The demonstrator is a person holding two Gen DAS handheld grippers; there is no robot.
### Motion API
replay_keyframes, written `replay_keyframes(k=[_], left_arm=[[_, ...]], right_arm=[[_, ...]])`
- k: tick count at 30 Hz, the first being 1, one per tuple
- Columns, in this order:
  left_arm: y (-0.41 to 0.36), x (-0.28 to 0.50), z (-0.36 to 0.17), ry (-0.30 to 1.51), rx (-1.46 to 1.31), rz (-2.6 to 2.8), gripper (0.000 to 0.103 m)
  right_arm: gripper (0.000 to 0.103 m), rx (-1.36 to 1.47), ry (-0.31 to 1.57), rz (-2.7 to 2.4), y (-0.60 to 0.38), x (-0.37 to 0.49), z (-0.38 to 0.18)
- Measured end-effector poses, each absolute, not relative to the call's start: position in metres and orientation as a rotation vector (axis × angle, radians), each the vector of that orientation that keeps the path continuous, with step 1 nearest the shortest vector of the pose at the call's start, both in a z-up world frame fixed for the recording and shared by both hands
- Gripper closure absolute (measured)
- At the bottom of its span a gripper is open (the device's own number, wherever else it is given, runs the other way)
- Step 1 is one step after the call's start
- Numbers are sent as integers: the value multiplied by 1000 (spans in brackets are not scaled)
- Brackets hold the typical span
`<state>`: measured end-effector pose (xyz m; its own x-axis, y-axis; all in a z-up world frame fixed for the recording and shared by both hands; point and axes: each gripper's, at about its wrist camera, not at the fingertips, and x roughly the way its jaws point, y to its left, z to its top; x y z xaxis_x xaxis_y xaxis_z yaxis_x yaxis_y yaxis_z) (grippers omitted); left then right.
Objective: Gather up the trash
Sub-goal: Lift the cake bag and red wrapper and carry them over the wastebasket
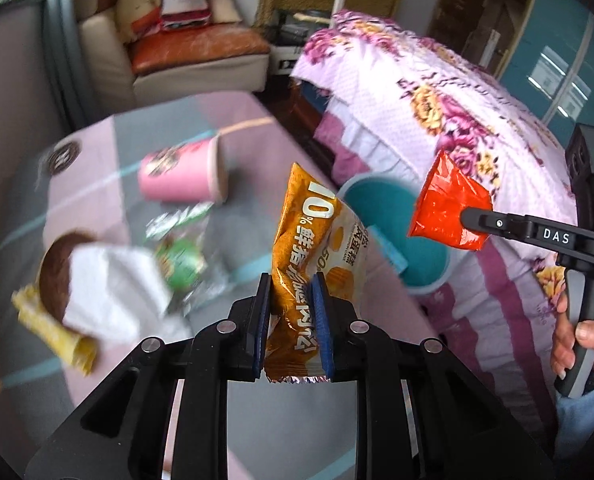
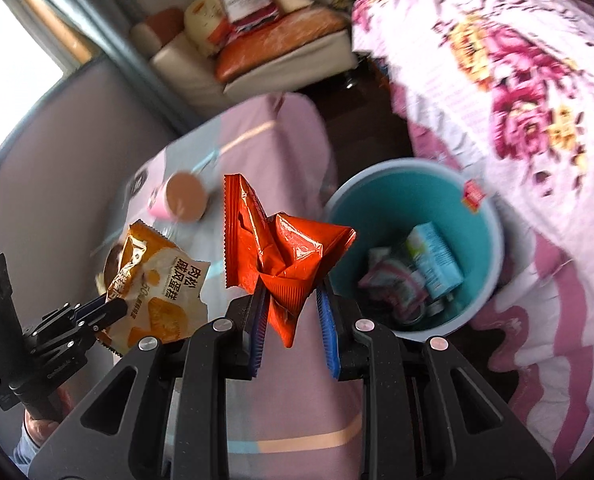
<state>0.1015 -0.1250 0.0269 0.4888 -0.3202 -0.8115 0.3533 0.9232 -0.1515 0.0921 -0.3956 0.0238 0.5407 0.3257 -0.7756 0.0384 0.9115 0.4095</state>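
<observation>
Two wrappers gripped, teal bin close by

Left wrist view: an orange cake wrapper [image 1: 317, 256] is pinched between the narrow jaws of the left gripper [image 1: 291, 308] above the table [image 1: 233, 232], where a pink paper cup [image 1: 183, 172] is lying tipped. Right wrist view: a crumpled red wrapper [image 2: 285, 256] is clamped by the right gripper [image 2: 293, 312], just beside the teal trash bin [image 2: 377, 208], in which cartons are seen.

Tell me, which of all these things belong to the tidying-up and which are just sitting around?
Part of the job:
- orange snack bag in the left hand-held gripper
- red wrapper in the right hand-held gripper
- teal bin
- pink cup, white tissue, green wrapper on the table

Just lying about:
- flowered bedcover
- armchair
</observation>
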Motion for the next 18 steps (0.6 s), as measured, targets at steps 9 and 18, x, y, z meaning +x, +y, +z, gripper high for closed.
replay_keyframes(k=[9, 18], left_arm=[[-205, 145, 16, 1001, 59, -511, 82], [-251, 170, -16, 1075, 82, -558, 82]], right_arm=[[80, 405, 932, 71, -450, 103, 37], [80, 419, 970, 32, -479, 118, 23]])
